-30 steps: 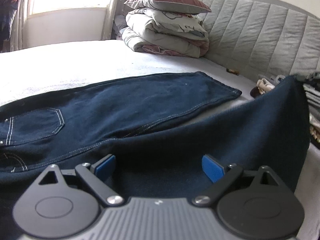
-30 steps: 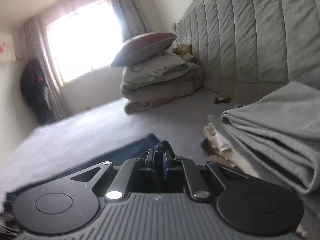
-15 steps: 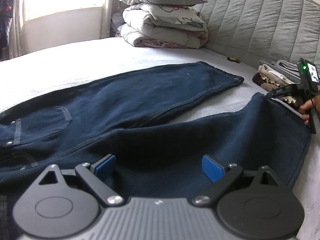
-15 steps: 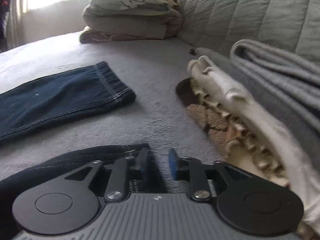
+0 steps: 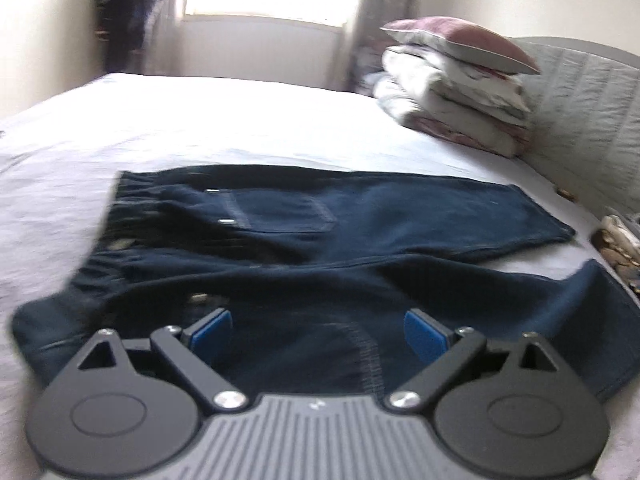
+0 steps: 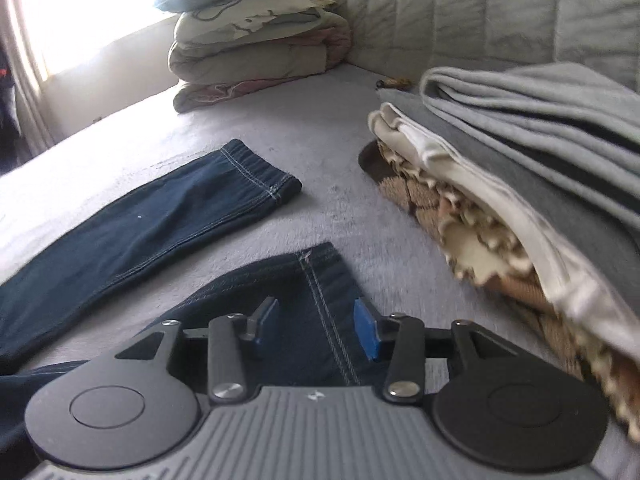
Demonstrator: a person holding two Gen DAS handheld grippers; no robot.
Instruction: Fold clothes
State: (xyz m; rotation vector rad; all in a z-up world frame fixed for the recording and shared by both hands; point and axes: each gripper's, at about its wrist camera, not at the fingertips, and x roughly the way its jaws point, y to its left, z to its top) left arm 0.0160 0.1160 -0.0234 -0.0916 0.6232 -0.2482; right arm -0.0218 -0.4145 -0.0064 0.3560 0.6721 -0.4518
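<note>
Fingers (image 6: 266, 316) of right gripper (image 6: 316, 322) (opening) straddle jeans (image 6: 320, 280) hem, untouched.

Jeans (image 6: 168, 216) beside folded clothes stack (image 6: 520, 152)

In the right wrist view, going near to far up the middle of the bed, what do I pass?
Right claw, jaws opening over the near jeans leg hem → bare grey bedsheet → far jeans leg cuff → stacked bedding and pillow.
</note>
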